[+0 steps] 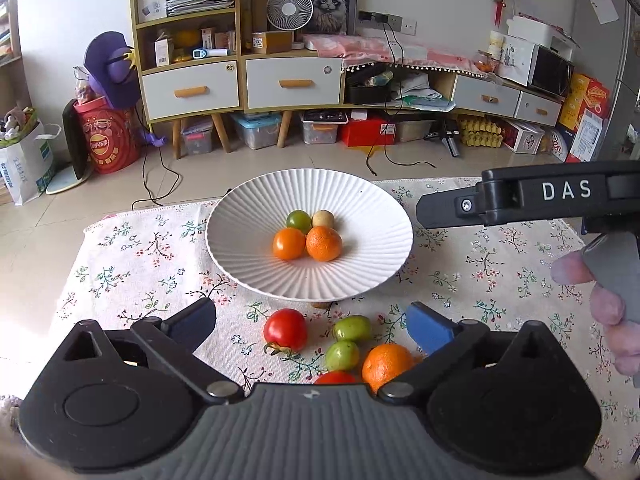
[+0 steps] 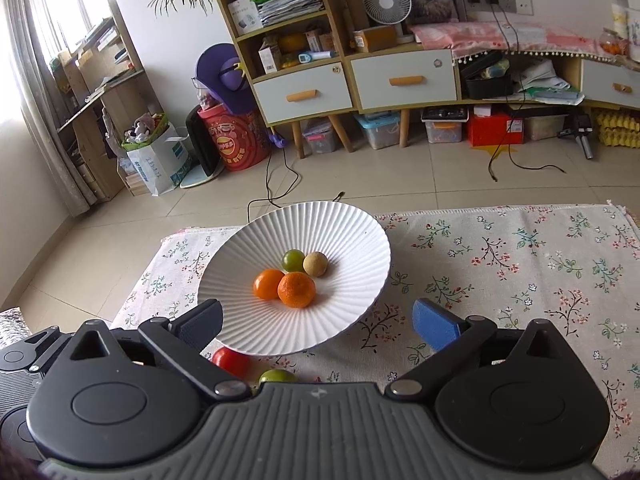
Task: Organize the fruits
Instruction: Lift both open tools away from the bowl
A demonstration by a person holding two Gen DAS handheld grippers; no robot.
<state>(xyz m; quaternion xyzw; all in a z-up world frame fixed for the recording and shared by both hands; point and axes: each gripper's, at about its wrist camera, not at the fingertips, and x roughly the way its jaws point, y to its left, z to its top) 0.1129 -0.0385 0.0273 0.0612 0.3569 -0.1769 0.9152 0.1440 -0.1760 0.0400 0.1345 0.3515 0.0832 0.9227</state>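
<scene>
A white ribbed plate (image 1: 248,264) (image 2: 240,320) on the floral cloth holds two orange fruits (image 1: 324,243) (image 2: 296,289), a green one (image 1: 299,220) and a tan one (image 1: 323,219). In front of it on the cloth lie a red tomato (image 1: 285,330) (image 2: 231,361), two green fruits (image 1: 352,328), an orange (image 1: 386,366) and a second red one (image 1: 335,377), half hidden. My left gripper (image 1: 310,326) is open and empty, low over these loose fruits. My right gripper (image 2: 318,322) is open and empty above the plate's near rim; its body (image 1: 520,198) shows in the left wrist view.
The floral cloth (image 1: 132,264) (image 2: 520,272) covers a low table whose far edge lies just behind the plate. Beyond it is tiled floor with cables, then a shelf unit (image 1: 192,48) with drawers and storage boxes underneath.
</scene>
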